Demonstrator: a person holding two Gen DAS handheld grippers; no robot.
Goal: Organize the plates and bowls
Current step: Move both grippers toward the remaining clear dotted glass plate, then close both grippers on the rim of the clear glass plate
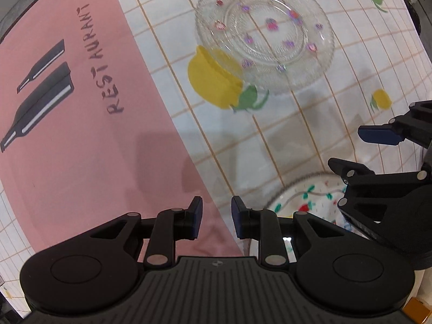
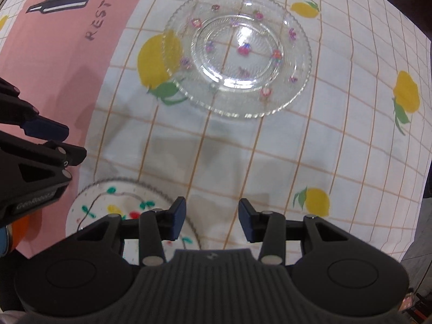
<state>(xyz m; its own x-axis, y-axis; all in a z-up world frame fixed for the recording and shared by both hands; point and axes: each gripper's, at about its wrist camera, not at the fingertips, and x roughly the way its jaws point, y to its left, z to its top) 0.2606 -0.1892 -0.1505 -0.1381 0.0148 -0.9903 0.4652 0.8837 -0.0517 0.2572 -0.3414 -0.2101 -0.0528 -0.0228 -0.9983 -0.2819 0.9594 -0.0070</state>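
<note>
A clear glass plate (image 1: 264, 35) with small pink and purple flowers lies on the checked tablecloth ahead; it also shows in the right wrist view (image 2: 237, 54). A white plate (image 1: 302, 199) painted with green leaves and red and yellow spots lies close below both grippers, partly hidden; it also shows in the right wrist view (image 2: 113, 205). My left gripper (image 1: 217, 216) is open and empty, above the pink mat's edge. My right gripper (image 2: 213, 217) is open and empty, beside the white plate's right rim. Each gripper shows in the other's view, the right one (image 1: 359, 148) and the left one (image 2: 64, 140).
A pink placemat (image 1: 81, 108) printed with "RESTAURANT" and dark bottles covers the left of the table. The tablecloth (image 2: 337, 148) is white with orange lines and printed lemons. The table's edge runs along the right (image 2: 421, 162). An orange object (image 2: 20, 224) sits at the left edge.
</note>
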